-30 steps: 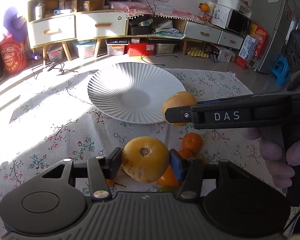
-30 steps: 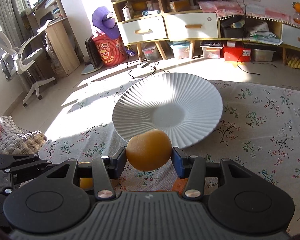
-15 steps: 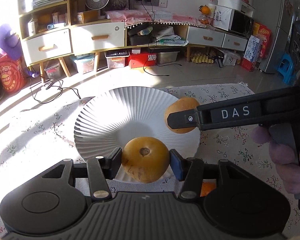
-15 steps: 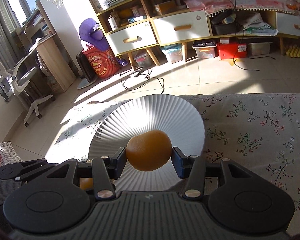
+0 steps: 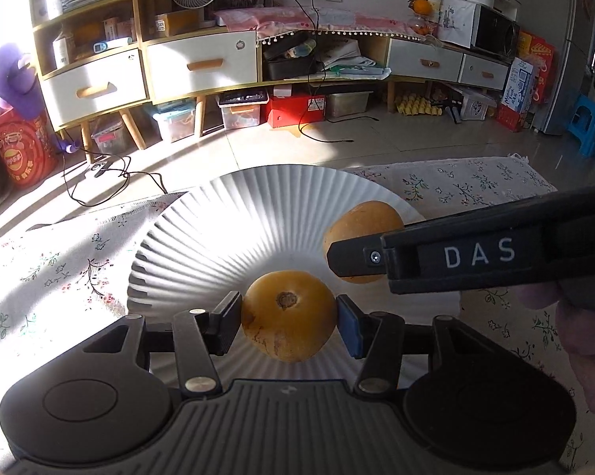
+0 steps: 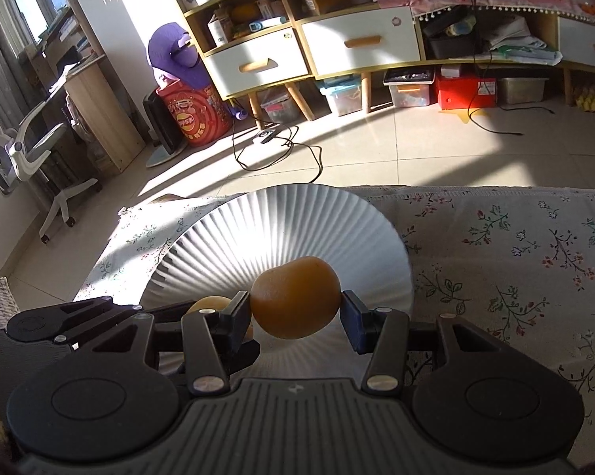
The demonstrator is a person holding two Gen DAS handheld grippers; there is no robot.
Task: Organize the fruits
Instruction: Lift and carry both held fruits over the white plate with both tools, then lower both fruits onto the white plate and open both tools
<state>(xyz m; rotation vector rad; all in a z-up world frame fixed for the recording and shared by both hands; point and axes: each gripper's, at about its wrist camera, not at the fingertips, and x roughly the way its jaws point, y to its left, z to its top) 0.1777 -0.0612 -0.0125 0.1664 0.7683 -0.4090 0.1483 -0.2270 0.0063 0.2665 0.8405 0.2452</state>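
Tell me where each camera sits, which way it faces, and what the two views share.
Left wrist: rides the left gripper, looking down past its yellow fruit at the white plate; the right gripper and a hand show at right.
Right wrist: rides the right gripper, looking down past its orange fruit; the left gripper's finger shows lower left.
Shared: plate, floral cloth, both fruits.

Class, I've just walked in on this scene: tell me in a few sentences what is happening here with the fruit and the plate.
A person holds a gripper in each hand, and each gripper is clamped on a round orange-yellow fruit. The left gripper grips the fruit with a stem scar; the right gripper grips the smoother fruit. Both are held over the white ribbed plate, which sits on a floral tablecloth. No fruit lies loose on the plate yet.
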